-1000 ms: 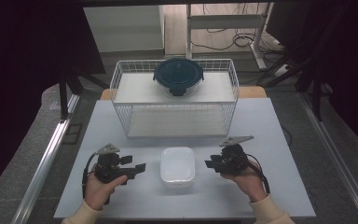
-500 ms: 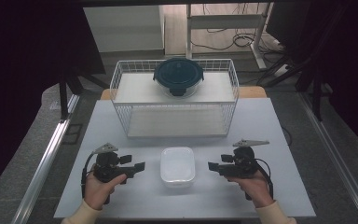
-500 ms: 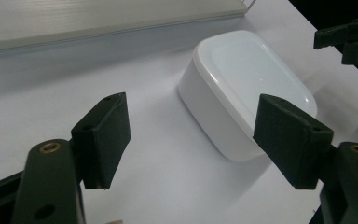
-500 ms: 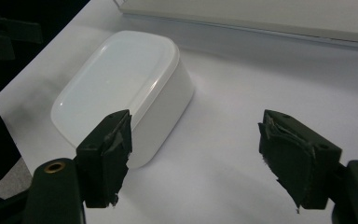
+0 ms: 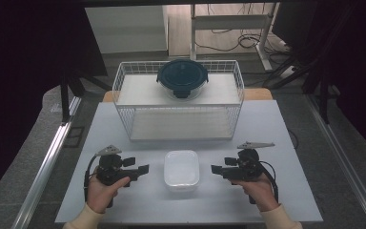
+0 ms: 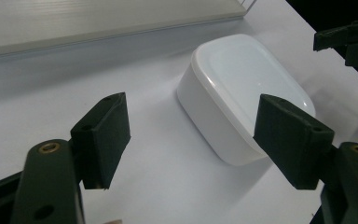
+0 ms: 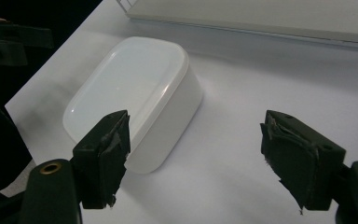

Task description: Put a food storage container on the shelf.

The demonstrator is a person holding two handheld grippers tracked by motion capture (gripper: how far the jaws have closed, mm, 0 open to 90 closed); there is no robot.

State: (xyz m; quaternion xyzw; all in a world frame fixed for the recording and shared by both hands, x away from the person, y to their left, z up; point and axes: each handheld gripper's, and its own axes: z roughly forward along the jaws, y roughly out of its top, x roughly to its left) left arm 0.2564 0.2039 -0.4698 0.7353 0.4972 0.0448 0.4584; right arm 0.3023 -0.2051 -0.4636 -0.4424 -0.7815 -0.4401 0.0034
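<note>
With both tools open and empty, the left tool (image 5: 144, 169) and right tool (image 5: 215, 169) were best closed squarely on the white container (image 5: 181, 169), its short sides being gripped evenly.

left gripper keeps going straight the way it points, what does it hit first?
Most likely the white rounded-rectangular plastic container: the left gripper points across the white table at its near side. Its open jaws hold nothing. Height match is unclear.

No text, label, brand, number or sign can be read anywhere, neither on the white lidded box (image 5: 181, 170) nor on the dark round container (image 5: 182, 78) atop the wire basket (image 5: 124, 112) beyond that box.
</note>
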